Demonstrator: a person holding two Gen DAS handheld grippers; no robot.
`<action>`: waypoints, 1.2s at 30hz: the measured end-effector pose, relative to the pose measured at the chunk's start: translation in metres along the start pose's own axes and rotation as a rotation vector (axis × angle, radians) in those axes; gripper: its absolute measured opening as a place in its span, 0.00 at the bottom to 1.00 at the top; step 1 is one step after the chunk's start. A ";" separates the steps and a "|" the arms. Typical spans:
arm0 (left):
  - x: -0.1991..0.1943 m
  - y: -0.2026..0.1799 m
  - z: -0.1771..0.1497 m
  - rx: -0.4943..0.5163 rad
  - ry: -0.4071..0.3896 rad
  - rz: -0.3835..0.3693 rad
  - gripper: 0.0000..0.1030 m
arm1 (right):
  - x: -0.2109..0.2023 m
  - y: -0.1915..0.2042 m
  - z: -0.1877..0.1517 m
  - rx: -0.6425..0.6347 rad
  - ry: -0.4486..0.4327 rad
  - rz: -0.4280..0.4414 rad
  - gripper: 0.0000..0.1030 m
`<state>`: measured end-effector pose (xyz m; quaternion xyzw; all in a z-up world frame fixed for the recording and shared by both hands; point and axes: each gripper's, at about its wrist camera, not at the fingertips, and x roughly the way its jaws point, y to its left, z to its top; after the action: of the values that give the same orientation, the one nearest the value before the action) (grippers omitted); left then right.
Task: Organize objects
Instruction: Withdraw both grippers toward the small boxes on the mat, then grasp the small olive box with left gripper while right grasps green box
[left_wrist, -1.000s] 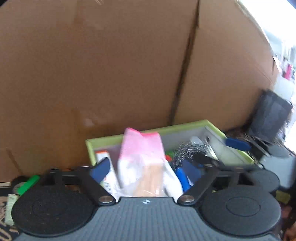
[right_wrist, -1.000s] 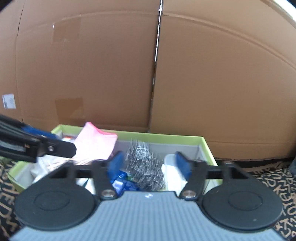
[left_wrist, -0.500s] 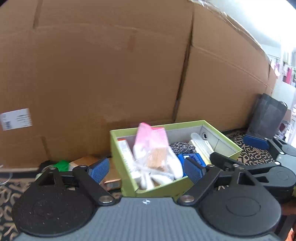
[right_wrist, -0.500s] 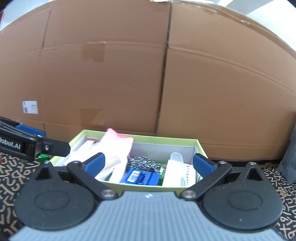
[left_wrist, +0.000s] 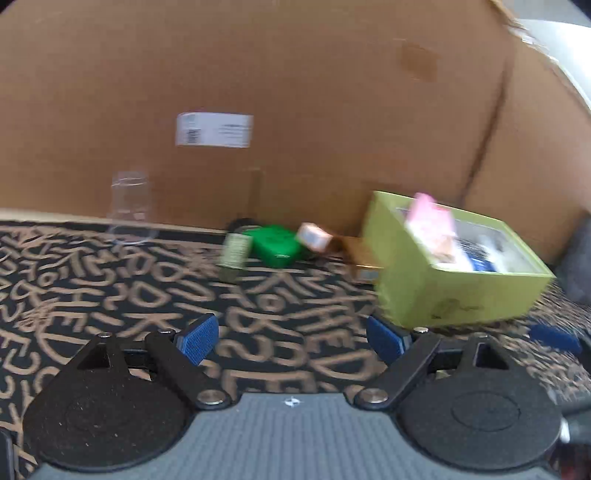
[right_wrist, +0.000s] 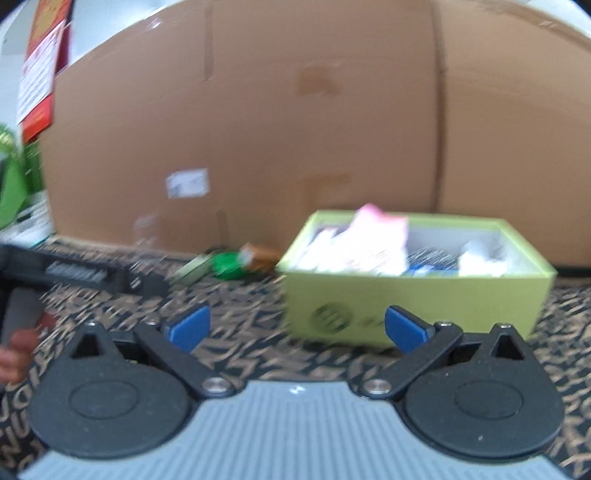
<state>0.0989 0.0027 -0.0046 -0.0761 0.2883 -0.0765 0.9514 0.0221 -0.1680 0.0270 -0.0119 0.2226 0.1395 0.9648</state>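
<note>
A lime-green box sits on the patterned cloth, filled with a pink-topped bag, white packets and a blue item. Left of it lie a green object, a small white-and-orange box, a brown carton and an olive tube. My left gripper is open over bare cloth, short of the box's left corner. My right gripper is open with nothing between its fingers, just in front of the box's front wall.
A tall cardboard wall with a white label backs the scene. A clear plastic cup stands at its foot on the left. The left gripper's body and a hand show at the right view's left edge.
Both grippers pulled back from above the box and swung left; the box now lies ahead and to the right. The right gripper's jaws widened. Loose items left of the box came into view.
</note>
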 end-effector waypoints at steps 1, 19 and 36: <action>0.003 0.007 0.002 -0.009 -0.005 0.020 0.88 | 0.004 0.006 -0.002 -0.004 0.016 0.014 1.00; 0.111 0.053 0.039 0.031 0.093 0.062 0.24 | 0.058 0.066 0.012 -0.123 0.083 0.134 0.81; 0.061 0.093 0.020 -0.071 0.074 0.069 0.24 | 0.235 0.077 0.045 -0.105 0.187 0.003 0.84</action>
<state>0.1698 0.0842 -0.0385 -0.0967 0.3281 -0.0360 0.9390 0.2231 -0.0285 -0.0314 -0.0753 0.3040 0.1507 0.9377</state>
